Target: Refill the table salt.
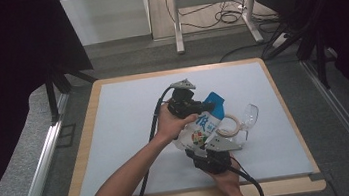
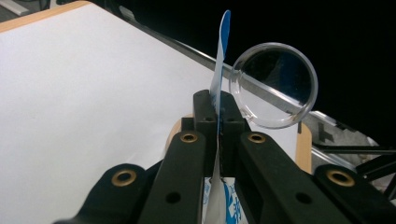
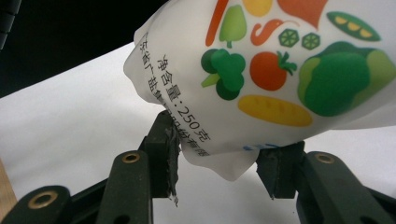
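Note:
A white pouch (image 1: 205, 127) with a blue top and printed vegetables hangs above the table between both grippers. My left gripper (image 1: 208, 108) comes in from the left and is shut on the pouch's thin blue top edge (image 2: 223, 42), with its jaws (image 2: 218, 116) pressed together on the film. Under the pouch, my right gripper (image 1: 200, 149) stands open. Its two jaws (image 3: 222, 165) sit either side of the pouch's bottom corner (image 3: 224, 163), and the printed pouch face (image 3: 280, 70) hangs above them. A clear stemmed glass (image 1: 249, 115) lies tipped just right of the pouch, its round rim (image 2: 275, 86) facing the left gripper.
A wooden ring (image 1: 237, 120) rests between the pouch and the glass. The table has a white mat (image 1: 129, 113) with a wooden border (image 1: 87, 139). Black curtains, a grey floor rail (image 1: 39, 165) and a desk frame (image 1: 211, 3) stand beyond the table.

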Tool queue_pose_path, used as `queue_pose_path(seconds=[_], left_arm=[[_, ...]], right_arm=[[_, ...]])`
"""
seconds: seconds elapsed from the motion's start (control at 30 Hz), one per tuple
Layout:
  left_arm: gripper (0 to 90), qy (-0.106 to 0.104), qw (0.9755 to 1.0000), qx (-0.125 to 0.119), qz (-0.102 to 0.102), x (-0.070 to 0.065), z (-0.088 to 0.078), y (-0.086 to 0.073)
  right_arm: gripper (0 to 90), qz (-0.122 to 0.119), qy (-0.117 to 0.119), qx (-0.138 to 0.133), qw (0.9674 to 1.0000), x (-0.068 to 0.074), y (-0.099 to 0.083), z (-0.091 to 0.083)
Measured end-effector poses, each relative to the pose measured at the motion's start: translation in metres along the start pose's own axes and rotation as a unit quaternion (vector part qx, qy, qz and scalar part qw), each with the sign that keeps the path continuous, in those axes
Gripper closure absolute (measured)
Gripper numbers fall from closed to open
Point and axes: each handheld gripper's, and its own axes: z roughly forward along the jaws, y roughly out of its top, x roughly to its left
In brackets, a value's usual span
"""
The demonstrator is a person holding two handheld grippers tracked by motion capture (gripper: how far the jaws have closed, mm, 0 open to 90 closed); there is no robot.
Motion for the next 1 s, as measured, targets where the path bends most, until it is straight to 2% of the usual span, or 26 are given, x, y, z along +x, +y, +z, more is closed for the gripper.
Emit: queue_pose_path(seconds=[0.17,0.43,0.63,0.77,1.0], left_arm=[[90.0,0.006,1.0,0.002,0.005,-0.003,0.002,0.002],[90.0,0.011,0.9998,-0.001,0.018,-0.011,-0.003,0.001],[90.0,0.016,0.9997,0.002,0.019,-0.01,-0.003,0.002],[90.0,0.023,0.9991,0.012,0.033,-0.01,0.001,0.003],[90.0,0.028,0.9987,0.016,0.039,-0.009,0.004,0.004]], right_arm=[[54.2,0.003,0.001,-0.003,1.0,-0.002,0.0,0.0],[54.1,-0.006,-0.005,-0.006,0.9999,-0.001,0.0,0.001],[54.1,-0.008,-0.003,-0.01,0.9999,-0.001,0.0,0.001],[54.1,-0.005,0.003,-0.012,0.9999,-0.002,-0.002,0.001],[54.1,0.0,0.009,-0.015,0.9998,-0.004,-0.002,0.0]])
